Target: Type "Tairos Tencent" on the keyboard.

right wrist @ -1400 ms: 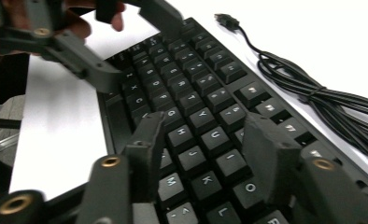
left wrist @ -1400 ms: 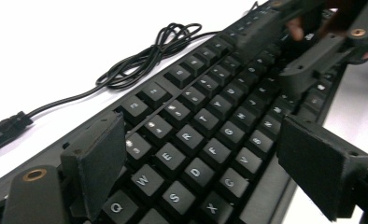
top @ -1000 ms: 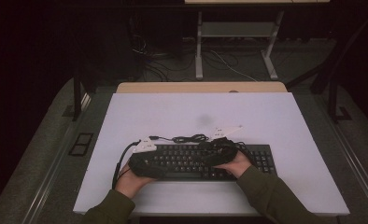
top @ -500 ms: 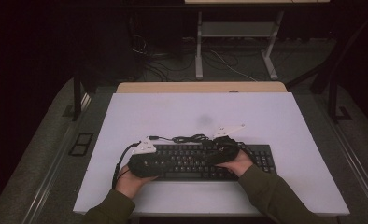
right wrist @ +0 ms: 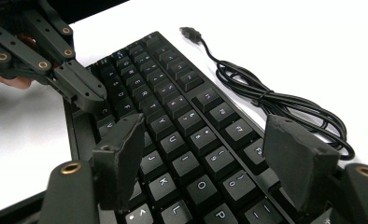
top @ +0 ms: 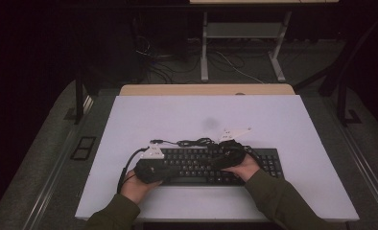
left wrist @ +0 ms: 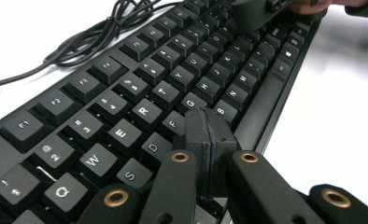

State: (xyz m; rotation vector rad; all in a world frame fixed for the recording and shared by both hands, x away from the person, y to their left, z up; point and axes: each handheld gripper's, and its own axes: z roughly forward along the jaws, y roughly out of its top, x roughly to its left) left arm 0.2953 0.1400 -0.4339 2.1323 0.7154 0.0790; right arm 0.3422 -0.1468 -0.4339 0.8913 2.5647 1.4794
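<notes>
A black keyboard point(top: 196, 168) lies near the front edge of the white table, its black cable point(top: 192, 142) coiled behind it. My left gripper point(top: 170, 167) is over the keyboard's left half. In the left gripper view its jaws point(left wrist: 205, 122) have just been closing and are pressed together with nothing between them, their tips above the F and G keys point(left wrist: 182, 112). My right gripper point(top: 217, 160) hovers over the right half. In the right gripper view it point(right wrist: 205, 140) is open, with keys point(right wrist: 191, 140) under the gap. The left gripper point(right wrist: 81, 91) shows there at the upper left, shut.
The white tabletop point(top: 201, 115) stretches bare behind the keyboard to a wooden strip point(top: 206, 89) at its far edge. The cable's USB plug point(right wrist: 190, 31) lies loose on the table. A metal frame point(top: 240, 48) and floor cables stand beyond the table.
Both hands and the keyboard are where they were. From above I cannot make out a difference in the jaws.
</notes>
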